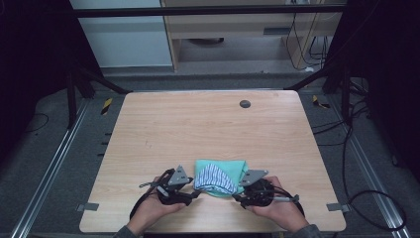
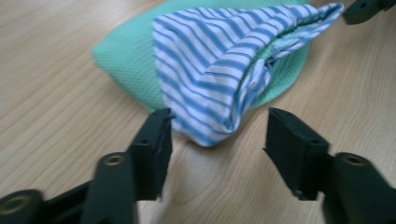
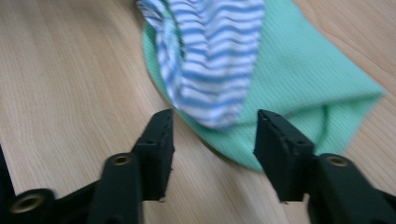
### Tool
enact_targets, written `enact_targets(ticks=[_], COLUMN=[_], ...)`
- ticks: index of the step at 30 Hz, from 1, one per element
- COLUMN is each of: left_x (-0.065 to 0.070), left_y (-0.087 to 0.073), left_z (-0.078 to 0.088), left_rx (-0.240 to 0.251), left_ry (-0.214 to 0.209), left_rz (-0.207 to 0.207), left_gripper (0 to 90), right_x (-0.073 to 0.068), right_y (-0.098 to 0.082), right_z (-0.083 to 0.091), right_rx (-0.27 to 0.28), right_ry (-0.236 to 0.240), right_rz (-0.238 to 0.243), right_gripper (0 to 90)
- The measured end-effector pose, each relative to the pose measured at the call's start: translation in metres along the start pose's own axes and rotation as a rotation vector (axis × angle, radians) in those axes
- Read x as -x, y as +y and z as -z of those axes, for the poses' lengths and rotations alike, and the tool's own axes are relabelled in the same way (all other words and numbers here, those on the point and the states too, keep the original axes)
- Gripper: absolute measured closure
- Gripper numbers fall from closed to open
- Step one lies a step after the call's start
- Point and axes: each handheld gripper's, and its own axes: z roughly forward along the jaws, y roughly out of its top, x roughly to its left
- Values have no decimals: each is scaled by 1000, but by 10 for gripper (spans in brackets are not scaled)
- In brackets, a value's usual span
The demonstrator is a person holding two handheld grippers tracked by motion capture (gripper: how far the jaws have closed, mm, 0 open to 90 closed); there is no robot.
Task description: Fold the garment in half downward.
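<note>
Both hands sit at the near edge of the bench (image 1: 148,124), each holding a tool. Left tool (image 1: 196,193) points right, at the left end of the cloth bundle; right tool (image 1: 236,198) points left, at its right end. The bundle lies flat on the wood between them, close to my side.

Bundle make-up: green cloth (image 1: 236,167) folded underneath, blue-and-white striped cloth (image 1: 214,179) bunched on top of it.

Left gripper view: my jaws stand apart, pads bare. A corner fold of the striped cloth (image 2: 210,74) reaches toward the gap, with the left jaw's tip just at its edge and nothing pinched. Green cloth (image 2: 126,56) shows behind it.

Right gripper view: jaws likewise apart, nothing clamped. Striped cloth (image 3: 210,56) hangs over the green cloth (image 3: 299,79), whose edge lies just ahead of the gap.
</note>
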Motion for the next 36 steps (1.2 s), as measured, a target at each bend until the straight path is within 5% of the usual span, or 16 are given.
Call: enact_targets(ticks=[5,10,16,24,32,36], left_x=[-19,-41,-70,-94,-117,-125], left_y=[-6,-12,-15,-19,-26,-29], left_z=[8,11,17,20,13,10], left_rx=[-1,-20,-16,-47,-50,-48], left_ry=[75,140,196,236,299,324], left_rz=[65,123,195,215,276,284], left_gripper=[201,119,98,86,65,65], right_x=[17,38,66,89,115,121], right_y=[-18,-31,-42,-45,-49,-51], right_z=[15,19,13,8,-2,-9], right_rx=[30,45,61,53,98,77], right_ry=[-99,-184,-277,-319,-400,-444], right_rz=[-81,-195,-344,-394,-545,-562], right_gripper=[241,143,118,83,70,71])
